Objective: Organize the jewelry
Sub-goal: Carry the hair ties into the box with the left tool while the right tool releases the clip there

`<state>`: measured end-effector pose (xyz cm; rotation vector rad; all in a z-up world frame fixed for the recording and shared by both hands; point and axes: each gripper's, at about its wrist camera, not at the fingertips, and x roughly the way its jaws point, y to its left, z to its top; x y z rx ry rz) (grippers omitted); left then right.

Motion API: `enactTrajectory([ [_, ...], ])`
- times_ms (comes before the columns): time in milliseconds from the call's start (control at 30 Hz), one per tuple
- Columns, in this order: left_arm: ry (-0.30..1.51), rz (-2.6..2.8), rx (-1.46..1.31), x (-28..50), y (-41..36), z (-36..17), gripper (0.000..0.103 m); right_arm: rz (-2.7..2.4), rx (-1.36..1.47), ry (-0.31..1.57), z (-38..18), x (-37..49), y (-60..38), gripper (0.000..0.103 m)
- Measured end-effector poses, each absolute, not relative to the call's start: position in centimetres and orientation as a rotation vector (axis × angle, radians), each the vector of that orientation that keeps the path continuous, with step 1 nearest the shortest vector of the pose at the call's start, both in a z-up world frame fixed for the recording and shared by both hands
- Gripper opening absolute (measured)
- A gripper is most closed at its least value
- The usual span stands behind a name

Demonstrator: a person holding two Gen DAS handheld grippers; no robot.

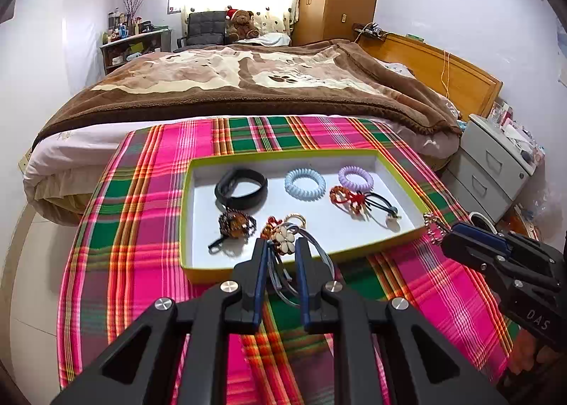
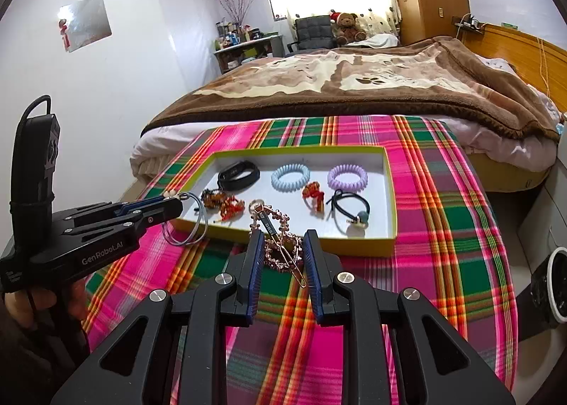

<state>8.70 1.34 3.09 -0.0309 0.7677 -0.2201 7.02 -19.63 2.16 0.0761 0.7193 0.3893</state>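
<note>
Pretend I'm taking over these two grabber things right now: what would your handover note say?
Left gripper: shut on the grey flower hair tie, held over the tray's near edge.
Right gripper: shut on the rose-gold hair clip, just short of the tray.
Done: black band, blue coil tie, purple coil tie and several other pieces lie in the tray.
Left: set both held pieces in the tray.

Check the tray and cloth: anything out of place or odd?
Nothing is spilled or damaged. Only two pieces are outside the tray: the flower hair tie in the left gripper and the rose-gold hair clip in the right gripper, both held over its near edge.
</note>
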Motion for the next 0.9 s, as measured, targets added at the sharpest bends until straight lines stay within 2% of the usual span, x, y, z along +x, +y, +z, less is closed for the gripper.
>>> enactTrajectory([
  [500, 0.778, -0.224, -0.047, 13.8, 2.3, 3.4, 0.016, 0.370, 0.066, 0.746, 1.6, 11.6, -18.5, 0.023],
  [900, 0.842, -0.237, -0.046, 17.9, 1.7, 1.1, 0.016, 0.386, 0.032, 0.828, -0.8, 14.9, -17.0, 0.023],
])
